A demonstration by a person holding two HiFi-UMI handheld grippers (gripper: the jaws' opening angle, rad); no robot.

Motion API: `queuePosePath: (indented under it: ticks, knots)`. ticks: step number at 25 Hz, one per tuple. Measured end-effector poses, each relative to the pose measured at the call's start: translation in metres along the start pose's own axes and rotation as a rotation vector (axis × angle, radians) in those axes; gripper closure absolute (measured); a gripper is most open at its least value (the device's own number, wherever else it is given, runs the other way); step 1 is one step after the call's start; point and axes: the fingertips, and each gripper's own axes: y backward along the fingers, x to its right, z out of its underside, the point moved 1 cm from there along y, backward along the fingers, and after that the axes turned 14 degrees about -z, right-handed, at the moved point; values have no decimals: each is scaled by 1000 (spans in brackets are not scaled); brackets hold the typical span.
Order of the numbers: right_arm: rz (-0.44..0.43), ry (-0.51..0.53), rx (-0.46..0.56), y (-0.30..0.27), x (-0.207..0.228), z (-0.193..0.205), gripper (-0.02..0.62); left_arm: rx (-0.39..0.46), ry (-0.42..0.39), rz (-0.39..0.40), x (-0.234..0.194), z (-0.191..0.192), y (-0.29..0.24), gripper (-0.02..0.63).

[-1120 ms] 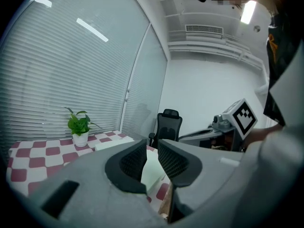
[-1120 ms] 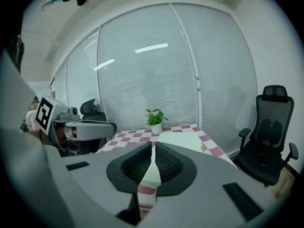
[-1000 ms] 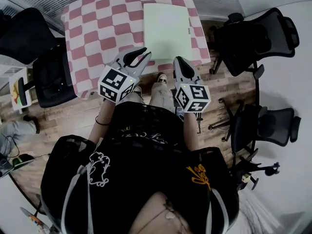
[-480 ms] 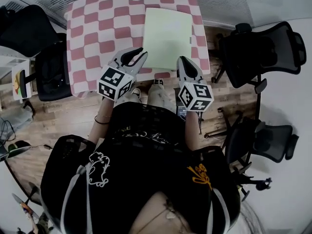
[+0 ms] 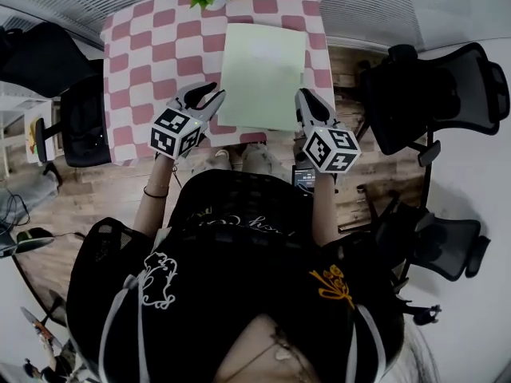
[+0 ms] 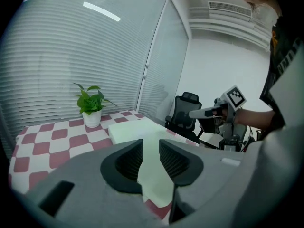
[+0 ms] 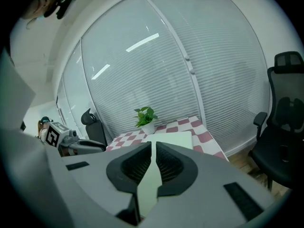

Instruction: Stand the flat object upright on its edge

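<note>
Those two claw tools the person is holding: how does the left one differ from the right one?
The left gripper shows a slim gap between its jaws, which are opening; the right gripper has its jaws together. The left gripper hangs over the checked tablecloth, left of the pale green board; the right gripper is at the board's right edge. Both are empty.

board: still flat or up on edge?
Flat. The board lies on the checkered table; the head view shows its whole broad face, and the left gripper view shows it low on the cloth.
</note>
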Motion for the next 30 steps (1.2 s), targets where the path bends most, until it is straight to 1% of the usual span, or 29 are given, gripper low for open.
queuePosePath:
  ticks: [2,6,7,8,9,11,13,15,17,20,22,24,27,28,30]
  knots:
    - [-28,-20,-18,-5,15,1,567,-28,17,0,-7,4,-10,478]
    - [-51,-39,-75,-21,49,8,562,-78,100,17,-20,10,-33,397]
    - [-57,-49,-96,-27,57,12,516,-95,122,27,-23,12,-40,373]
    - [-65,-65,-118,-34,65,17,418,-116,143,39,-25,16,-48,351]
    - [-72,-87,-138,-41,73,23,378,-139,163,52,-27,20,-56,328]
    - [-78,-151,-176,-54,89,37,365,-194,198,71,-30,31,-72,278]
    - [-78,-239,-212,-64,103,55,347,-254,224,77,-35,44,-85,250]
    - [-79,-330,-230,-72,115,71,337,-299,246,74,-41,54,-97,236]
    - [-79,-408,-220,-78,125,79,334,-324,278,77,-44,58,-108,229]
    - [-89,-485,-195,-84,132,81,333,-347,354,108,-43,62,-123,222]
    - [-89,-494,-195,-87,133,84,331,-350,421,137,-40,66,-127,221]
    - [-90,-500,-207,-89,130,92,331,-361,485,147,-39,73,-128,221]
    - [-94,-511,-212,-88,132,94,328,-375,553,158,-37,79,-137,218]
    - [-94,-507,-213,-87,134,93,329,-375,570,159,-36,79,-140,216]
    - [-86,-485,-226,-88,134,91,330,-375,570,146,-36,77,-141,216]
